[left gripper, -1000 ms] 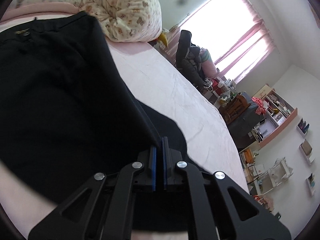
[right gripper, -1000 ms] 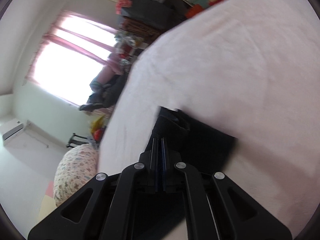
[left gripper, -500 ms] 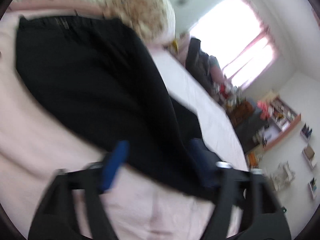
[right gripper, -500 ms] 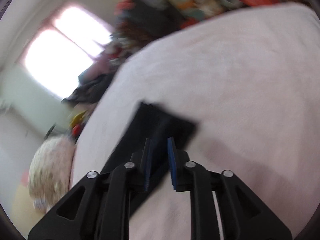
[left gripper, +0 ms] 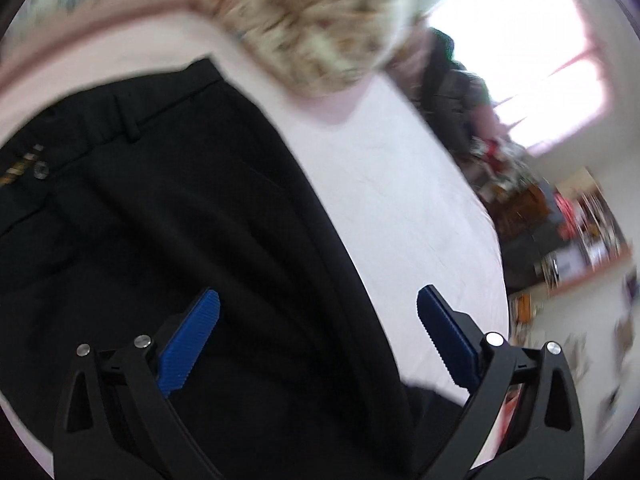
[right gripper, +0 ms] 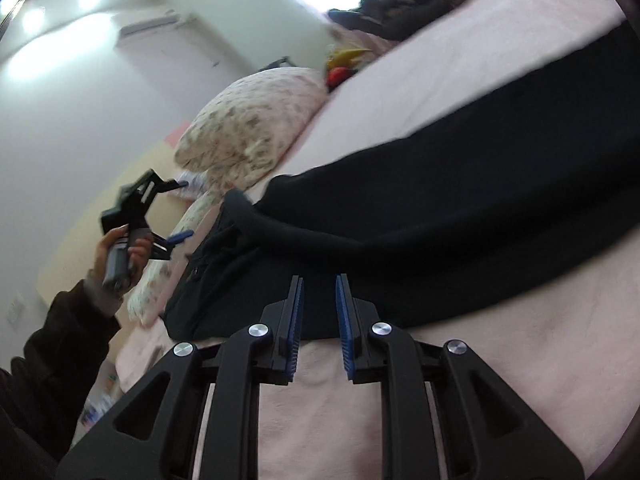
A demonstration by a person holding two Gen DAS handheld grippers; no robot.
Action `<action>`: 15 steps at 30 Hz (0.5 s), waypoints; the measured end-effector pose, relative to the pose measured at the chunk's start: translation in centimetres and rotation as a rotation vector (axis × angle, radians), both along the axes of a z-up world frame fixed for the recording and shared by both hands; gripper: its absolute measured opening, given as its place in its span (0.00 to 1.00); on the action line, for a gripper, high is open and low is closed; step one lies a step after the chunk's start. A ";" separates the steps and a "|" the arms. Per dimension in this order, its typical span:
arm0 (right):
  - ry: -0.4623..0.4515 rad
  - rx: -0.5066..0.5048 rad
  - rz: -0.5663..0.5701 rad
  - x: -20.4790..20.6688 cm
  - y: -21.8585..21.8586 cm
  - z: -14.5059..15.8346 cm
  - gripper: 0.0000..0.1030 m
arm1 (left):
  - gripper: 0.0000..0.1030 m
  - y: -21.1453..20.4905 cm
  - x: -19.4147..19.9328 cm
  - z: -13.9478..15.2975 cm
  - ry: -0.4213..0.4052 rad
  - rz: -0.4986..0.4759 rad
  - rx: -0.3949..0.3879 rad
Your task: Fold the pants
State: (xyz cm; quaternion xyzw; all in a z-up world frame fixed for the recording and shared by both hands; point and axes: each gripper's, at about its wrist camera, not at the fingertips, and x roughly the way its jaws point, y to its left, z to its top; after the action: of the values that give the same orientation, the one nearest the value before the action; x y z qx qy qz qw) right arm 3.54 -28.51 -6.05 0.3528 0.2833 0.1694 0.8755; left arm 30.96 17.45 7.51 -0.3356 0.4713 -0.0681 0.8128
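Observation:
Black pants (left gripper: 180, 220) lie on a pink bed sheet (left gripper: 400, 184), waistband with a button toward the pillows. In the right wrist view the pants (right gripper: 460, 200) lie folded lengthwise, stretching to the right. My left gripper (left gripper: 318, 312) is wide open above the pants and holds nothing; it also shows in the right wrist view (right gripper: 176, 210), raised at the left. My right gripper (right gripper: 319, 292) is slightly open at the pants' near edge, with nothing between its blue pads.
Floral pillows (right gripper: 248, 128) lie at the head of the bed, close to the waistband. A chair heaped with dark clothes (left gripper: 452, 92) and cluttered shelves (left gripper: 580, 232) stand beyond the bed's far side. A bright window (left gripper: 520, 52) is behind them.
Both grippers let go of the pant leg ends: each was shut on black fabric one second ago and is open now. The left one opened wide and lifted away; the right swung toward the waistband.

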 end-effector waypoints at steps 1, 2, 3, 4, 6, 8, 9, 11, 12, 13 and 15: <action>0.018 0.038 -0.014 0.0 -0.8 -0.6 0.17 | 0.94 0.4 1.8 -0.7 0.042 0.024 0.001; 0.026 0.058 -0.020 0.1 -1.4 -0.9 0.17 | 0.92 0.7 3.3 -1.3 0.067 0.051 0.006; 0.025 0.066 -0.019 0.1 -1.6 -1.2 0.17 | 0.92 0.7 4.5 -1.8 0.079 0.071 0.022; 0.024 0.060 -0.011 0.0 -1.4 -1.2 0.17 | 0.91 0.7 6.0 -2.3 0.095 0.086 0.070; 0.029 0.054 0.000 -0.3 -1.1 -1.6 0.17 | 0.89 0.3 8.4 -3.1 0.134 0.101 0.147; 0.030 0.075 0.006 -0.6 -1.4 -1.9 0.17 | 0.86 0.2 10.0 -4.2 0.158 0.122 0.185; 0.030 0.084 0.009 -0.5 -1.5 -2.0 0.17 | 0.83 0.1 10.4 -4.4 0.162 0.133 0.197; 0.034 0.092 0.014 0.2 -1.3 -1.9 0.17 | 0.64 -0.1 11.0 -5.1 0.174 0.152 0.254; 0.033 0.095 0.016 0.2 -1.1 -1.9 0.19 | 0.51 -0.1 11.3 -5.2 0.177 0.155 0.272; 0.031 0.102 0.020 0.2 -1.2 -2.0 0.24 | 0.45 -0.1 11.4 -5.3 0.173 0.156 0.268; 0.026 0.103 0.026 0.1 -1.1 -1.8 0.26 | 0.09 0.2 11.0 -5.3 0.148 0.168 0.236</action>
State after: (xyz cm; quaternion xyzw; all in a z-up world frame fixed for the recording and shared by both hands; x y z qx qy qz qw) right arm 3.62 -29.62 -7.89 0.3958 0.2900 0.1905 0.8503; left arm 41.91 17.69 2.19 -0.2802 0.5048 0.0811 0.8125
